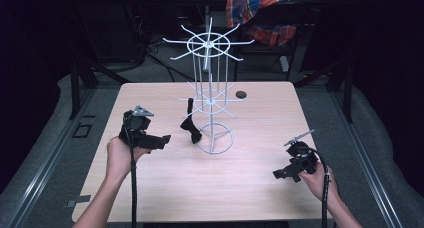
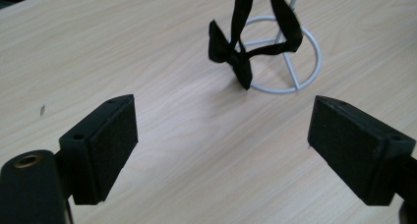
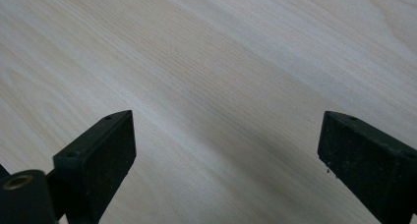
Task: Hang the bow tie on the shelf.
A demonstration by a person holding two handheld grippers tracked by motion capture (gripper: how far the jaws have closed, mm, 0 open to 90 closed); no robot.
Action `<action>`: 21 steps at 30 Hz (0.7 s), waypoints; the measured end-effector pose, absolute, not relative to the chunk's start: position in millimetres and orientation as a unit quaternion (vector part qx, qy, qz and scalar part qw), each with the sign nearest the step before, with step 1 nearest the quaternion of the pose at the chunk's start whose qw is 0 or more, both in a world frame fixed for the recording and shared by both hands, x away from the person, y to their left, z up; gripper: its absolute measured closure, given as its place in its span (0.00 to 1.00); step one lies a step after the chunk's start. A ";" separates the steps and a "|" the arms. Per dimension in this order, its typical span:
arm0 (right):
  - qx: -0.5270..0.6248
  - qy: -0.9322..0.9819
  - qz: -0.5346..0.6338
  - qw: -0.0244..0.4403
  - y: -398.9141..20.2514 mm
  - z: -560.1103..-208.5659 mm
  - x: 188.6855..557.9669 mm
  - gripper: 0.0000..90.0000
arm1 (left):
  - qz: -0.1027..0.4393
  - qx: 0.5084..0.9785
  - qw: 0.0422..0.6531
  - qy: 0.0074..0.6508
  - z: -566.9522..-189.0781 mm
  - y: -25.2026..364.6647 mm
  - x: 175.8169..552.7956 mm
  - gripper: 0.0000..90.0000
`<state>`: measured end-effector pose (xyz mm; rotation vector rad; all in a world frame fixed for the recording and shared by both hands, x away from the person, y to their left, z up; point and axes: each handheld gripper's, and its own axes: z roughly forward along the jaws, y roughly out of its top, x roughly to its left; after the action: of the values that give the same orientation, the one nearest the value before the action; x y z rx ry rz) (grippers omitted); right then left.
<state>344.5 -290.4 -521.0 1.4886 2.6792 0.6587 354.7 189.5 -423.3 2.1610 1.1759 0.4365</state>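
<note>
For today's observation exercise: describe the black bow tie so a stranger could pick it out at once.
Start at the wooden table and find the white wire rack standing at its middle. The bow tie hangs by its strap from a low arm on the rack's left, just above the ring base, the sole black cloth thing there.

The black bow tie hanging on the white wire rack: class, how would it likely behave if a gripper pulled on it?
The black bow tie is probably floppy: its strap drapes in a slack loop. It looks light, hanging from a thin prong. The white wire rack may tip or slide, being tall on a small ring base.
</note>
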 end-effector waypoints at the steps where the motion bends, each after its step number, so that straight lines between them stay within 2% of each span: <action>1: 0.476 0.854 0.209 0.003 -290.3 -520.8 344.4 0.08 | 0.166 0.820 0.315 0.448 -424.6 191.9 352.9 0.11; 21: 0.474 0.857 0.203 0.006 -289.9 -520.1 343.6 0.08 | 0.143 0.821 0.254 0.490 -462.6 231.7 322.2 0.00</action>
<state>343.6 -289.9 -520.1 1.4829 2.6810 0.6366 322.2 231.7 -462.6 2.2310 1.3325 0.3893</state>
